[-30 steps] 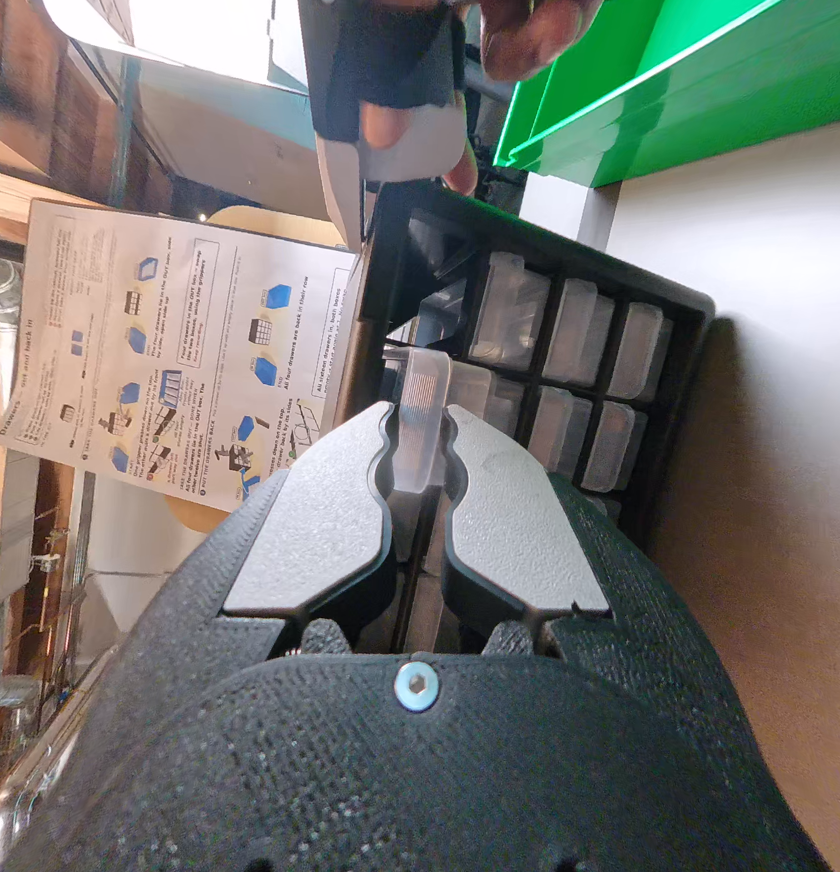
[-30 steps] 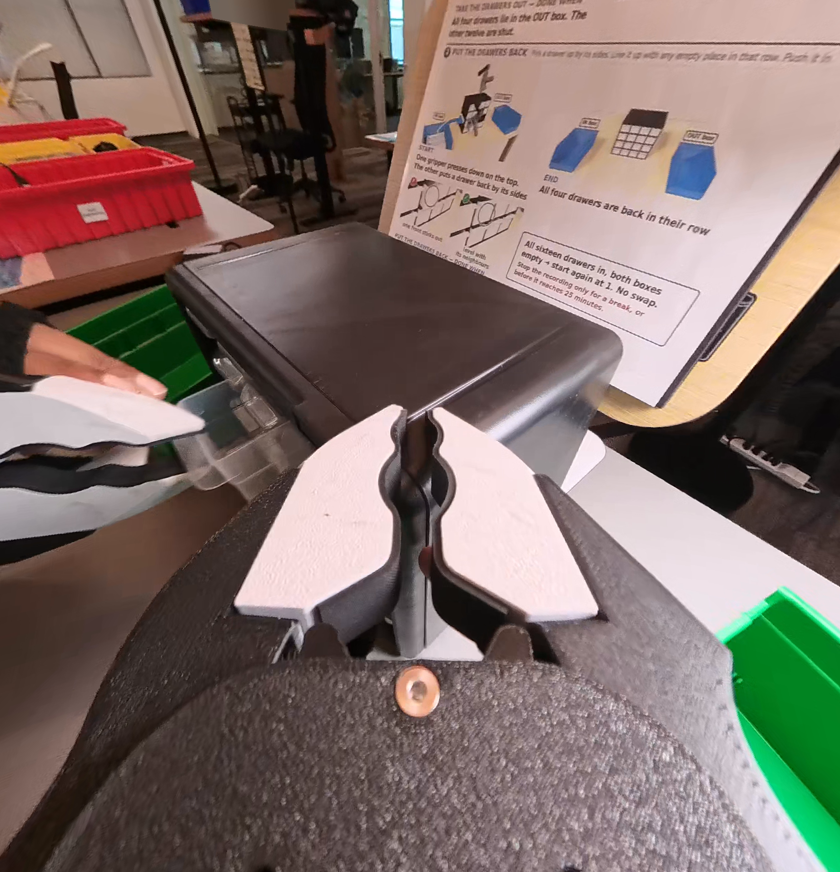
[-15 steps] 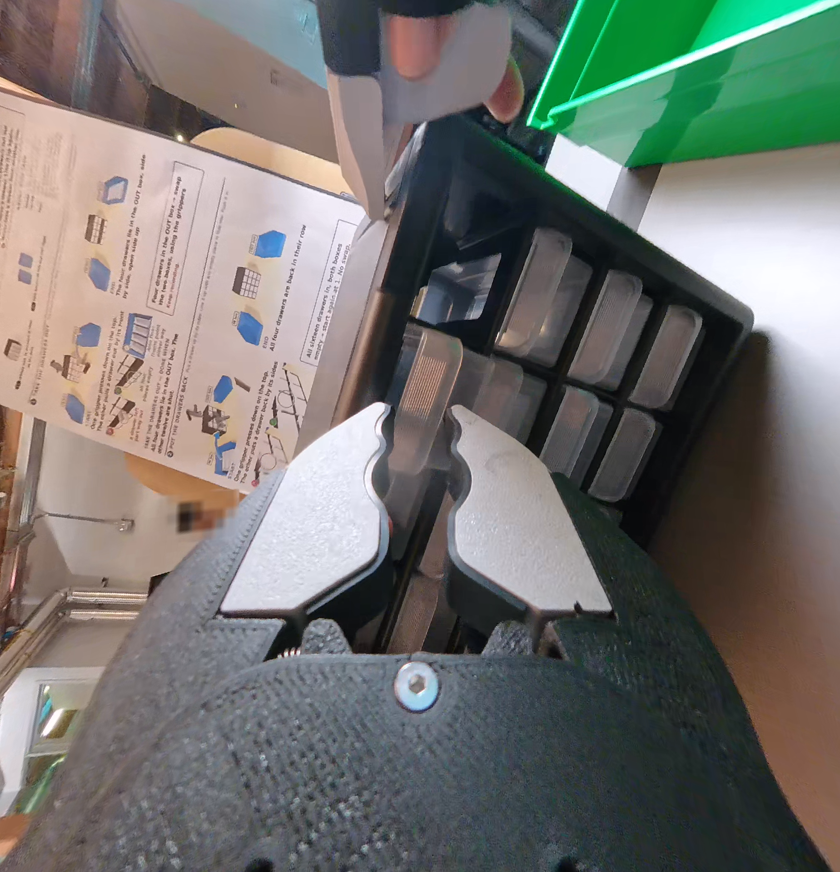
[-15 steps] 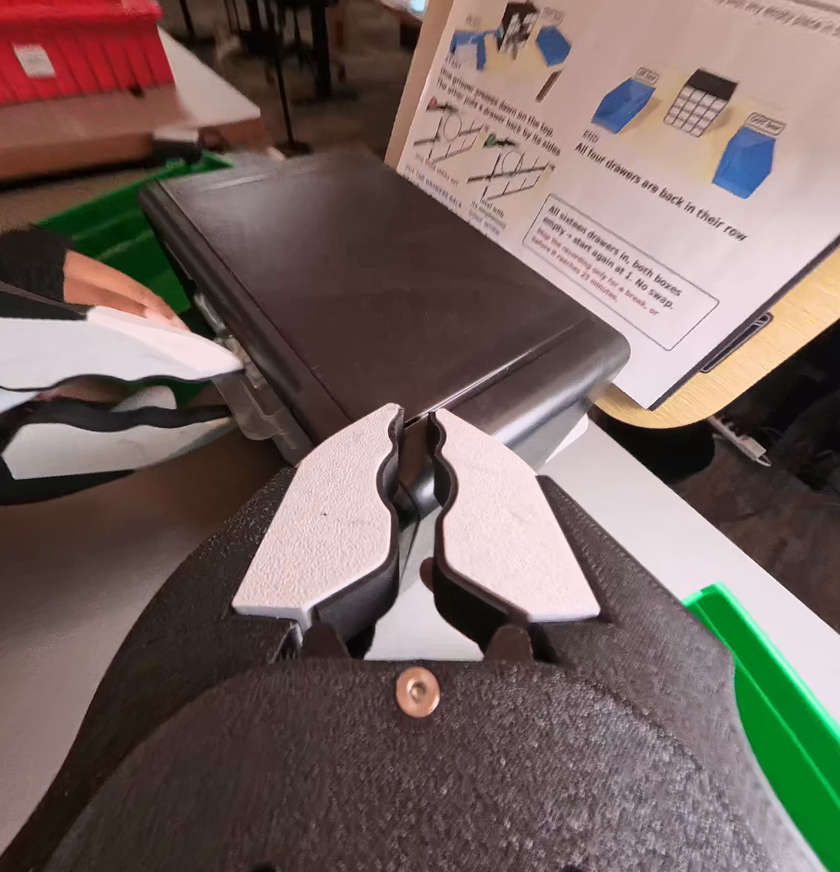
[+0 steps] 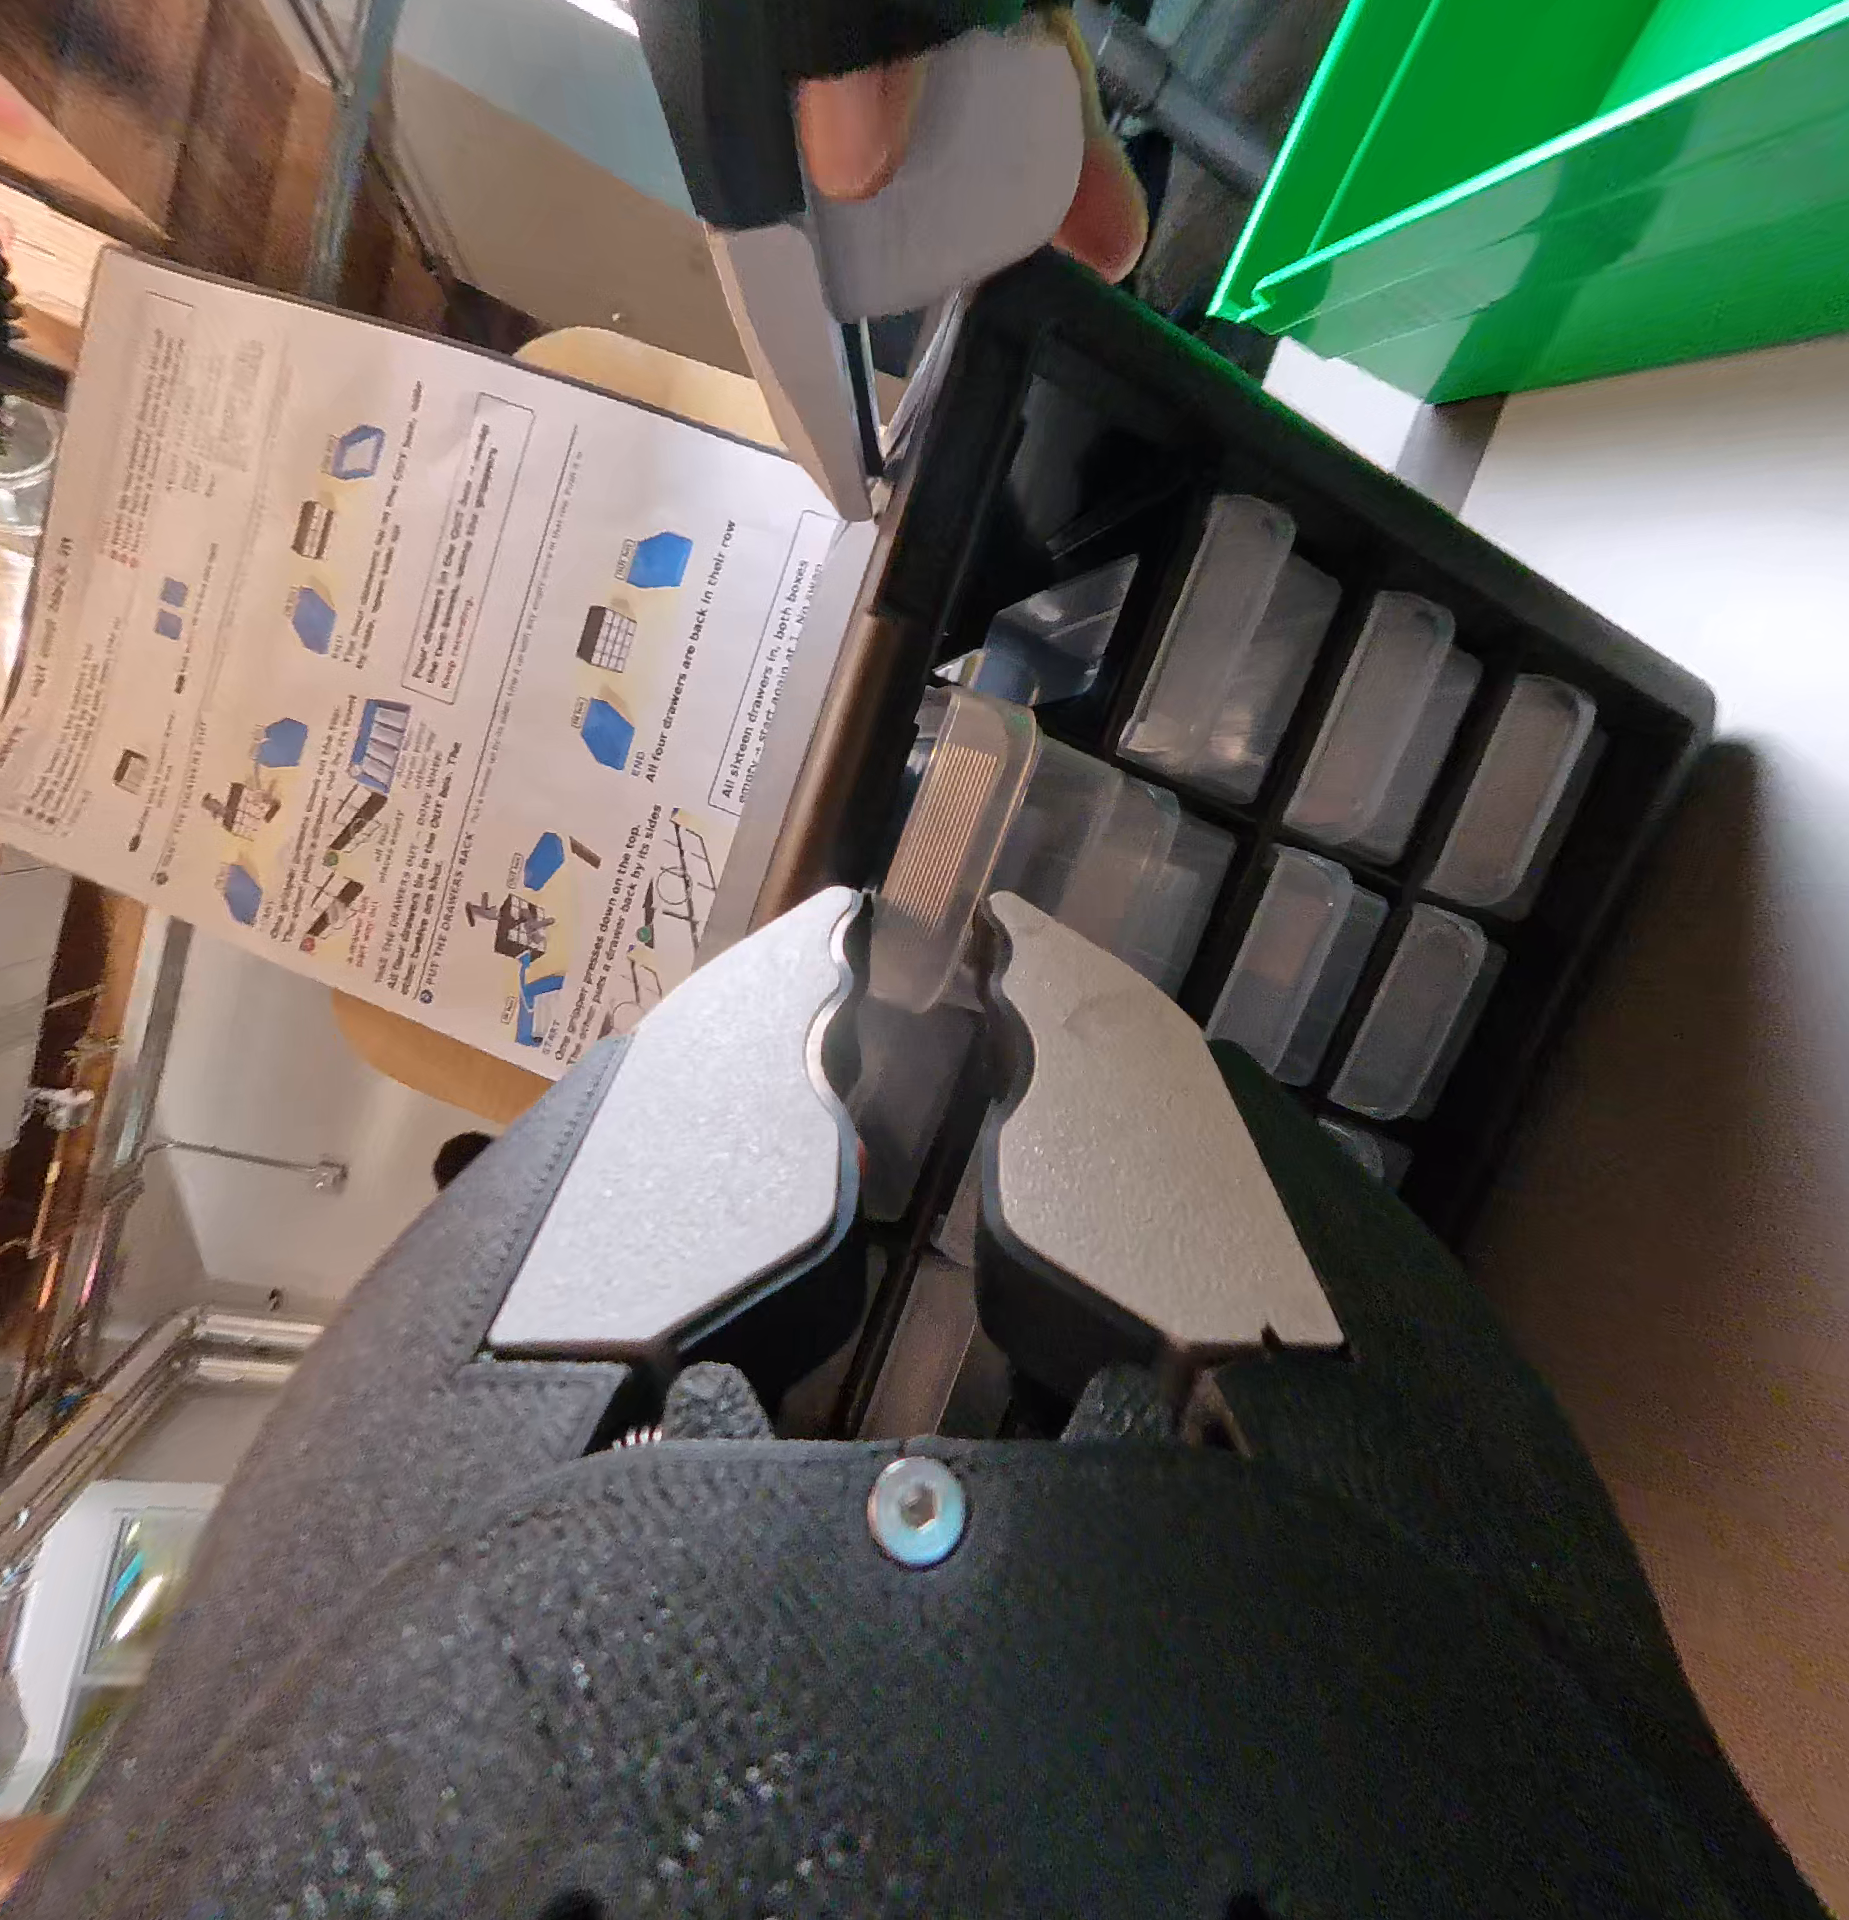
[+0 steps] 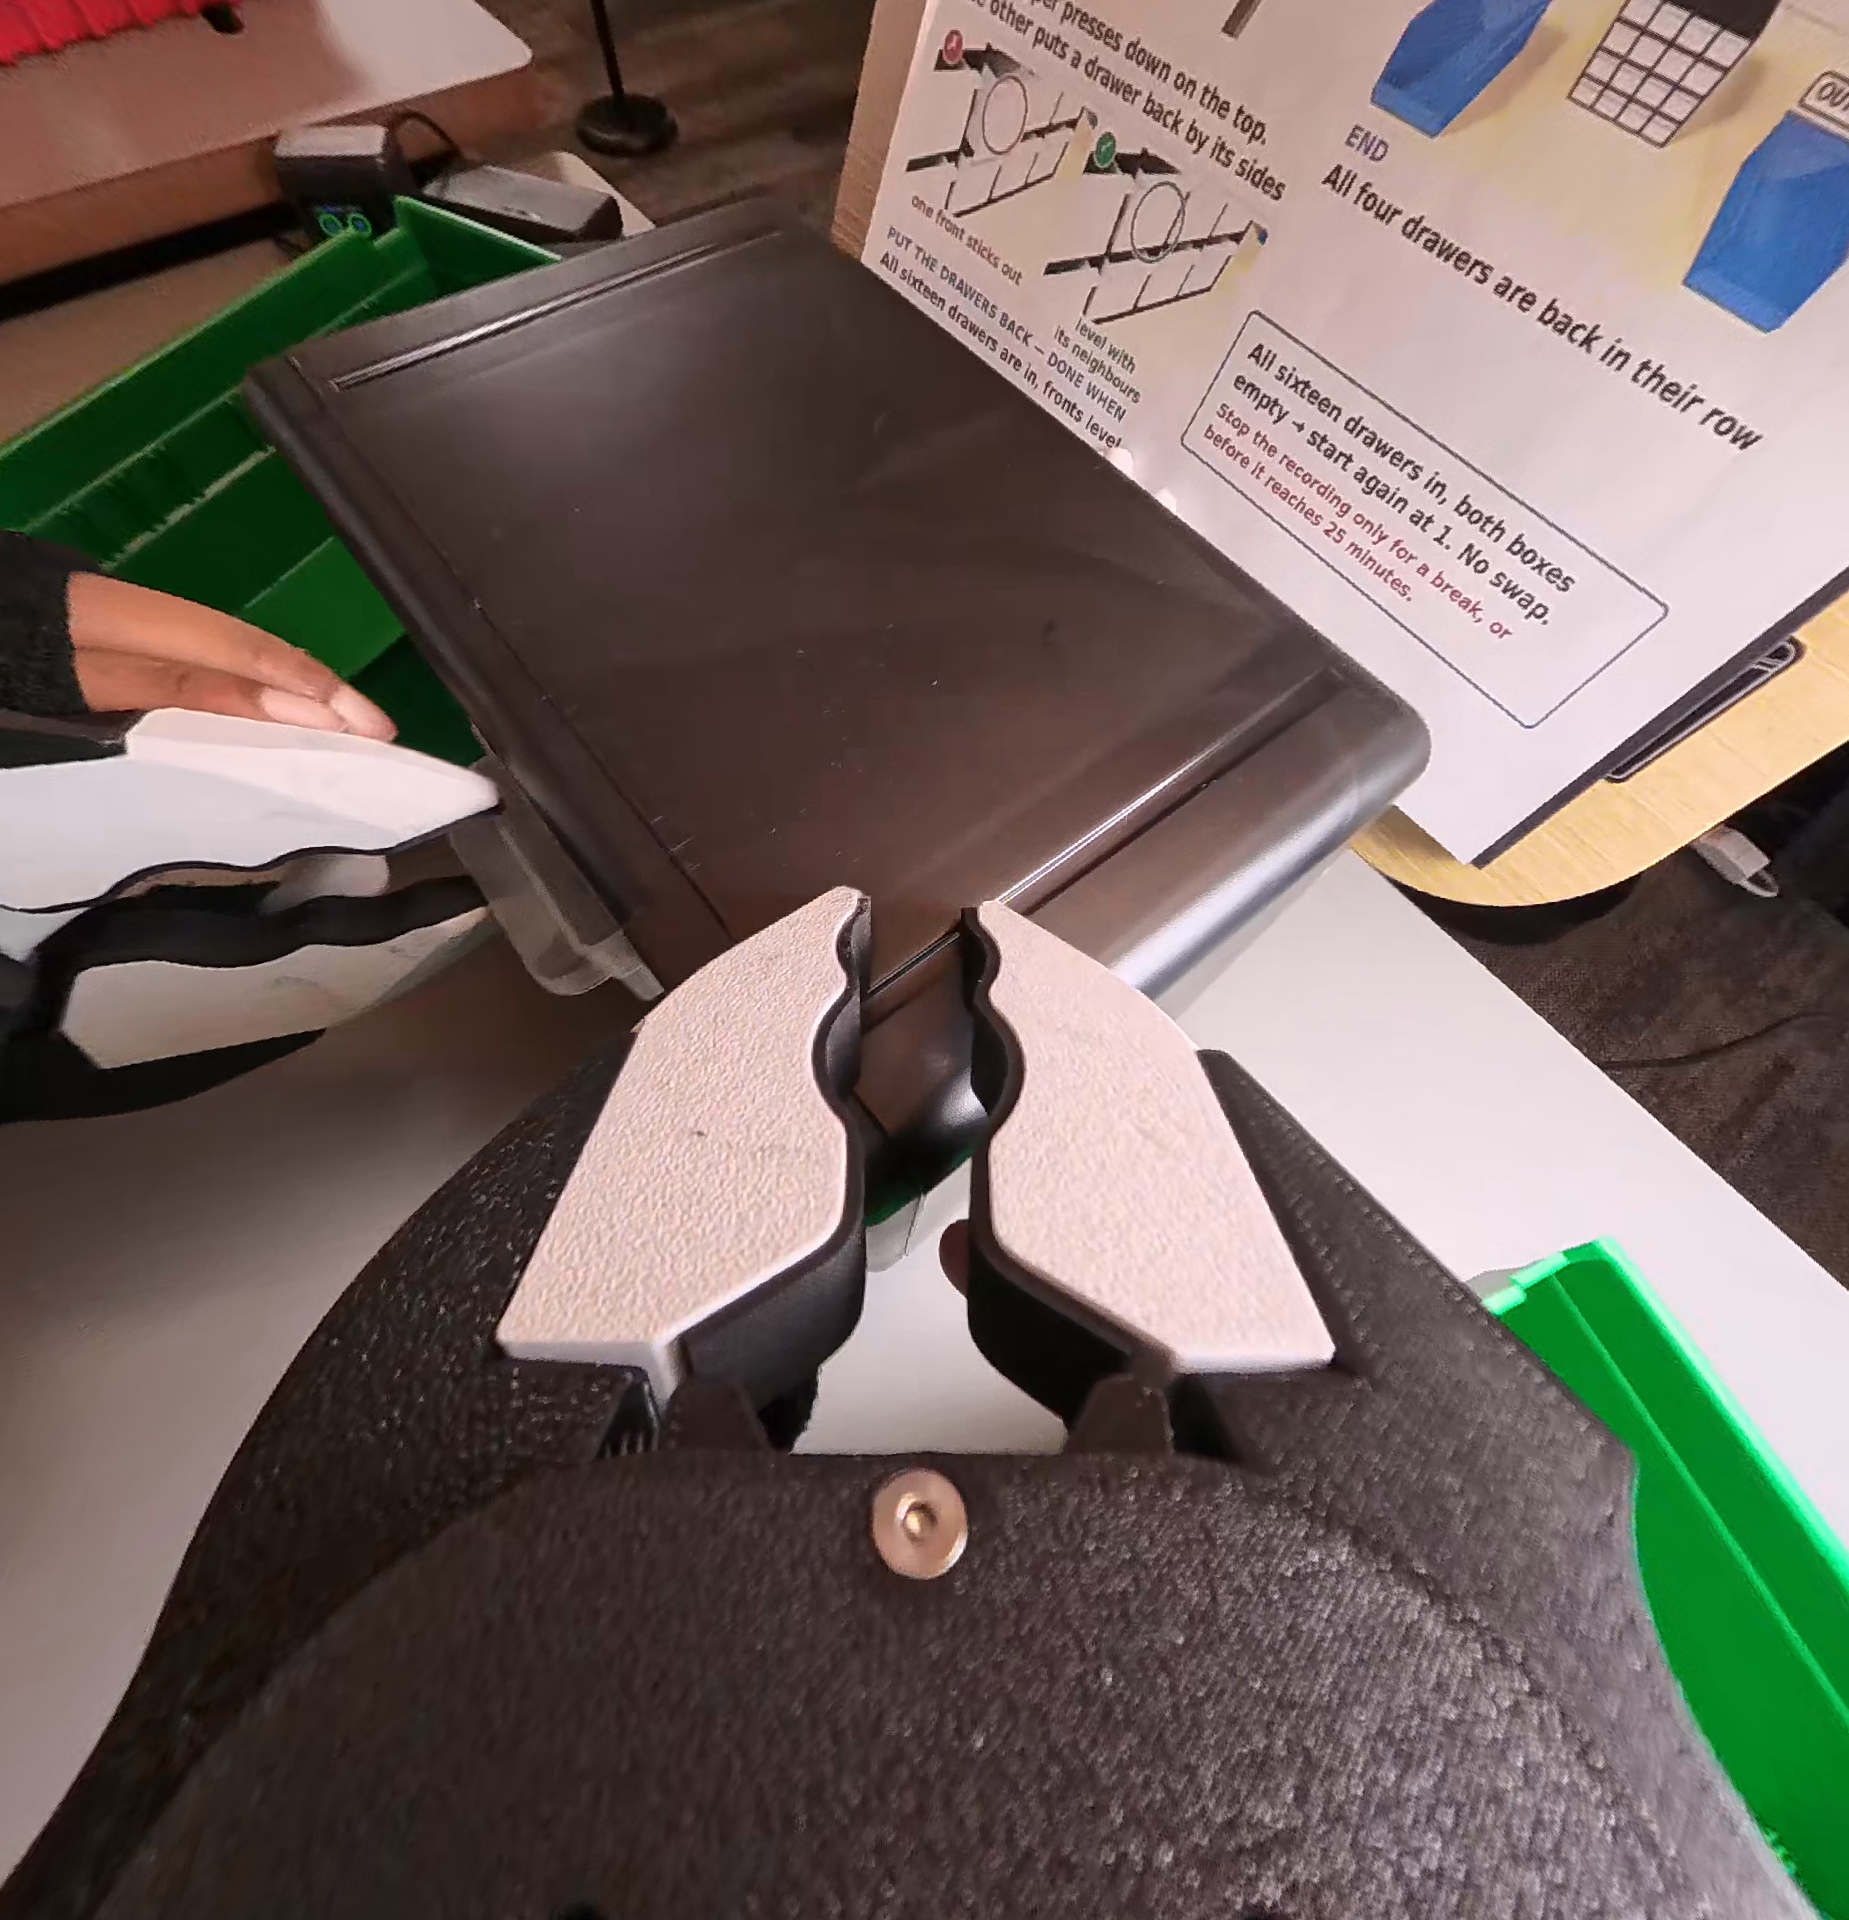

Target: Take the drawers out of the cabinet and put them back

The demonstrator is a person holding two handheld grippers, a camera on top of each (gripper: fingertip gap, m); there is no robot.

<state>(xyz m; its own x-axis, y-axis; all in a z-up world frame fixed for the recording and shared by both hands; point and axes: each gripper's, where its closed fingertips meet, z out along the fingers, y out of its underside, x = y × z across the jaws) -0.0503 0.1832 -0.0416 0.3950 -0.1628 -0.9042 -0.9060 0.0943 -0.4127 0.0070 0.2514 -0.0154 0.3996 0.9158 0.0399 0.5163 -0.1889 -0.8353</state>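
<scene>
The black cabinet (image 5: pixel 1315 499) lies rotated in the left wrist view, with several clear drawers (image 5: pixel 1221 665) seated in its slots. My left gripper (image 5: pixel 920 920) is shut on the ribbed front tab of a clear drawer (image 5: pixel 951 821) that sits partly in a top-row slot. A slot beside it (image 5: pixel 1055 457) looks empty. My right gripper (image 6: pixel 915 914) is shut and empty, resting at the near edge of the cabinet top (image 6: pixel 795 582). It also shows in the left wrist view (image 5: pixel 826 395). The left gripper (image 6: pixel 276 883) and its drawer (image 6: pixel 556 925) show at the left of the right wrist view.
A green bin (image 5: pixel 1626 208) stands behind the cabinet, also seen in the right wrist view (image 6: pixel 172 488). Another green bin (image 6: pixel 1678 1507) is at the near right. A printed instruction sheet (image 6: pixel 1419 312) leans beside the cabinet. A person's hand (image 6: pixel 224 675) holds the left gripper.
The left gripper has pushed the clear drawer further into the cabinet, so less of it sticks out. The right gripper has tilted down and shifted over the cabinet top.
</scene>
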